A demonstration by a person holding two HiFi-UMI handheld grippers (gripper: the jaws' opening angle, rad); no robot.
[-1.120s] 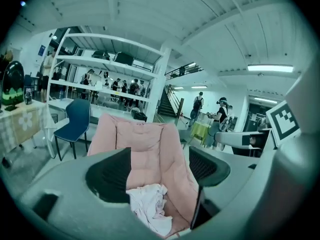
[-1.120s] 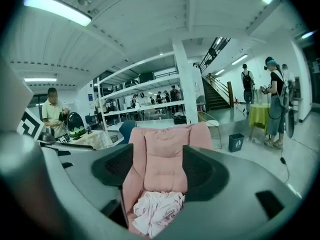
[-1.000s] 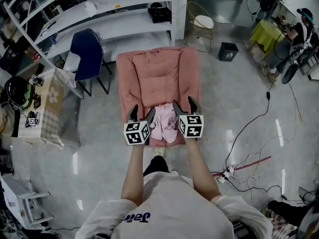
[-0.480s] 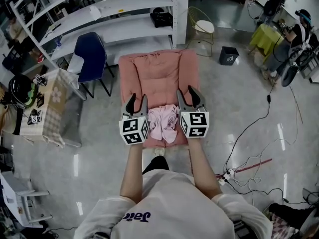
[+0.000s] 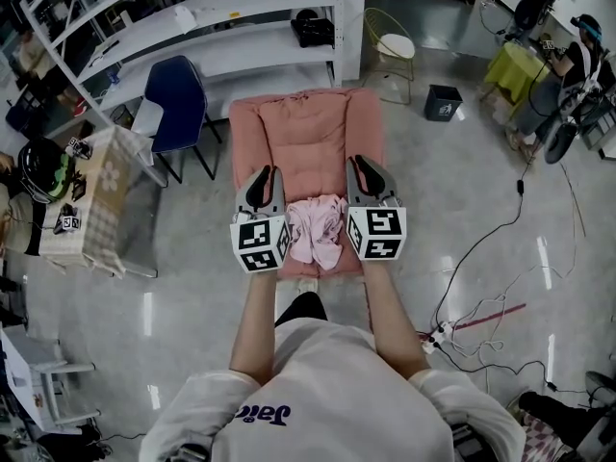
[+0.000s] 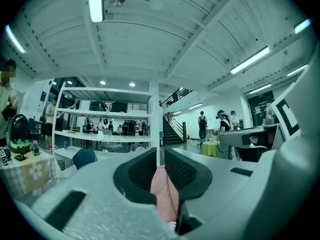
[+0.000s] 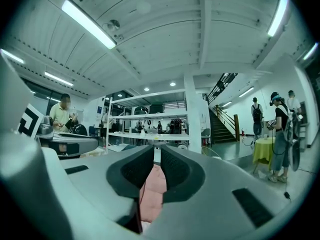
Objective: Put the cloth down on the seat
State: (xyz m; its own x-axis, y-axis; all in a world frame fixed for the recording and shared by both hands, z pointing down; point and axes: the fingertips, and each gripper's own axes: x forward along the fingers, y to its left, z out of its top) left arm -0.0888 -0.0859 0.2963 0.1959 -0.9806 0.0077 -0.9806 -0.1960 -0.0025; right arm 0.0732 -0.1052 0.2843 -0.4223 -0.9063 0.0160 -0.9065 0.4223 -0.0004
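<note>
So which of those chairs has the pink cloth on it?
The pink padded armchair directly in front of the person: the cloth lies crumpled at the front of its seat. The blue chair and the gold wire chair stand farther back.

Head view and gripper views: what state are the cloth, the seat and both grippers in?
cloth: crumpled, lying loose on the seat's front part.
seat: bears the cloth.
left gripper: fingers closing, nearly together, gripping nothing.
right gripper: fingers closing, nearly together, gripping nothing.
</note>
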